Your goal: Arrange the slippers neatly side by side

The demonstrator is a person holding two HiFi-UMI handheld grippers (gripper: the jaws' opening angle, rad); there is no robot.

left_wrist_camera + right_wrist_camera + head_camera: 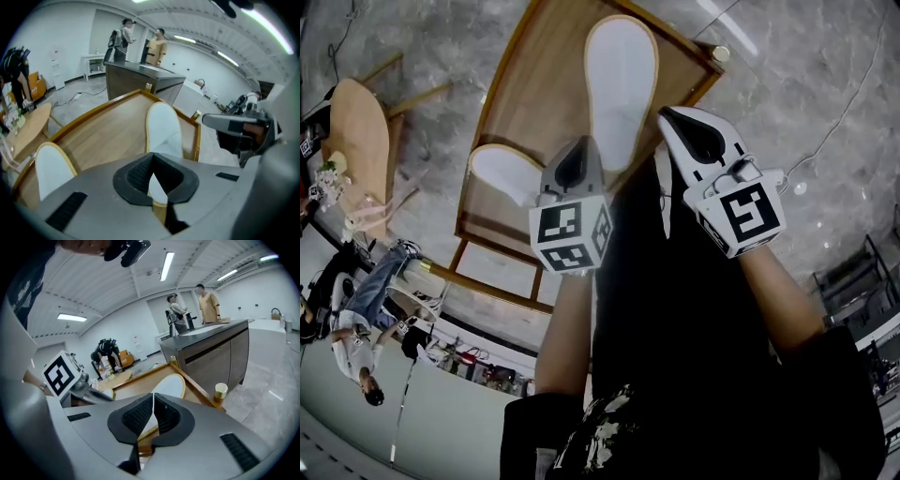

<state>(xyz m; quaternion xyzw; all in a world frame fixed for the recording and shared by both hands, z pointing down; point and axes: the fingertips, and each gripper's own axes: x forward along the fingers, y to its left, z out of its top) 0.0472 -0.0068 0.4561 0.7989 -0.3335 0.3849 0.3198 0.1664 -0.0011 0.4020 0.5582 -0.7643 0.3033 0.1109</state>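
Note:
Two white slippers with tan edges lie on a low wooden table [534, 84]. The long slipper [621, 80] lies lengthwise at the middle. The second slipper [501, 171] sits apart at the left, angled away from it. My left gripper [578, 150] hovers over the long slipper's near end, jaws shut with nothing between them. In the left gripper view the long slipper [164, 126] lies ahead of the left gripper [152, 161] and the second slipper [54, 166] is to the left. My right gripper [675, 117] is shut and empty beside the long slipper's right edge; its own view shows the right gripper [153, 399] before that slipper [169, 385].
The table has a raised golden rim [93, 112] and a brass-capped corner post [220, 390]. A round wooden side table [361, 141] stands to the left on the marble floor. A dark counter [140, 79] with two people behind it stands beyond the table.

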